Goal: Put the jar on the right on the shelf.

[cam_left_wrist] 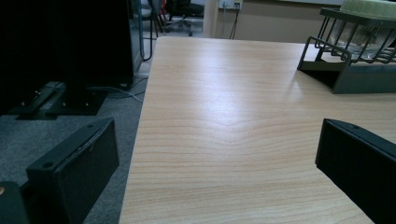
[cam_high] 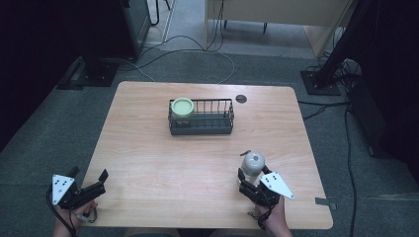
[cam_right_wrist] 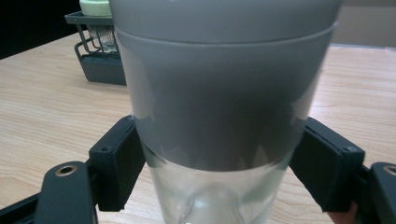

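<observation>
A clear glass tumbler (cam_high: 252, 163) with a grey sleeve and grey lid stands upright near the table's front right. My right gripper (cam_high: 253, 173) is shut on it, and in the right gripper view the two black pads (cam_right_wrist: 119, 161) press the tumbler (cam_right_wrist: 224, 84) from both sides, just below the sleeve. At the front left corner my left gripper (cam_high: 90, 174) is open with nothing between its jaws; in the left gripper view bare wood lies between them (cam_left_wrist: 217, 158).
A dark wire basket (cam_high: 201, 129) stands at the middle back of the wooden table (cam_high: 173, 163), with a green-lidded cup (cam_high: 182, 107) in its left end. A round cable hole (cam_high: 241, 98) lies behind it. Cables and stands are on the floor beyond.
</observation>
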A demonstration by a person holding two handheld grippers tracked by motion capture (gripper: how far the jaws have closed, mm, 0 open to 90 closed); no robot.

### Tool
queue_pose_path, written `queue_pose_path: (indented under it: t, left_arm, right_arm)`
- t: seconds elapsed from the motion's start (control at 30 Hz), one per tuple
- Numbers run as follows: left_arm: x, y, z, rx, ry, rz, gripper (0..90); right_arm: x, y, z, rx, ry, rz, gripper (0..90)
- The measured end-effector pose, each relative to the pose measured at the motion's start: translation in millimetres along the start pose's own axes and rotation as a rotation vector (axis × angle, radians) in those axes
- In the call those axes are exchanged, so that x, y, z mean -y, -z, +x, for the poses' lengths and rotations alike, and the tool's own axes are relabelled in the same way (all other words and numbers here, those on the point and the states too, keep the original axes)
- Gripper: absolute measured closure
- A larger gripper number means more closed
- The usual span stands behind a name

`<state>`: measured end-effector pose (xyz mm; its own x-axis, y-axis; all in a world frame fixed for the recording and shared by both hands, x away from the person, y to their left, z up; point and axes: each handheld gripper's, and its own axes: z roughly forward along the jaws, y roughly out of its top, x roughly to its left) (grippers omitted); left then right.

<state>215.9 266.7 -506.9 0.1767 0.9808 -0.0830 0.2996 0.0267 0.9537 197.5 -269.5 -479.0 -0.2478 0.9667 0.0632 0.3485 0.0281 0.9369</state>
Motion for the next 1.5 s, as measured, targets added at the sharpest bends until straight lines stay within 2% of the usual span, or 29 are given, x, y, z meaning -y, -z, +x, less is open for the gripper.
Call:
queue_pose_path:
  t: [0.3,0.33,0.6,0.9,1.17,1.2,1.5]
  left_arm:
    - [0.0,-0.1,0.3,0.001,0.003,0.001,0.0]
    - [0.0,-0.1,0.3,0.001,0.003,0.001,0.0]
    - [0.0,-0.1,0.7,0.001,0.009,0.000,0.0]
    - [0.0,0.0,1.0,0.003,0.011,-0.002,0.0]
    - [0.0,0.1,1.4,0.004,0.015,-0.003,0.0]
    - [0.0,0.1,1.4,0.004,0.015,-0.003,0.0]
    - [0.0,0.1,1.5,0.005,0.016,-0.003,0.0]
  right_arm:
    - [-0.3,-0.7,0.3,0.000,0.008,0.009,29.5]
    - [-0.5,-0.4,0.9,-0.003,0.022,0.006,29.5]
    - [-6.5,-3.1,1.8,-0.009,0.016,0.021,29.8]
    - [-25.6,-8.4,4.7,-0.042,0.008,0.017,29.8]
    - [-35.8,-12.8,7.1,-0.053,0.011,0.021,29.8]
    - [-41.7,-15.9,8.2,-0.062,0.015,0.019,29.8]
    - [-52.0,-22.0,11.1,-0.075,0.021,0.013,29.8]
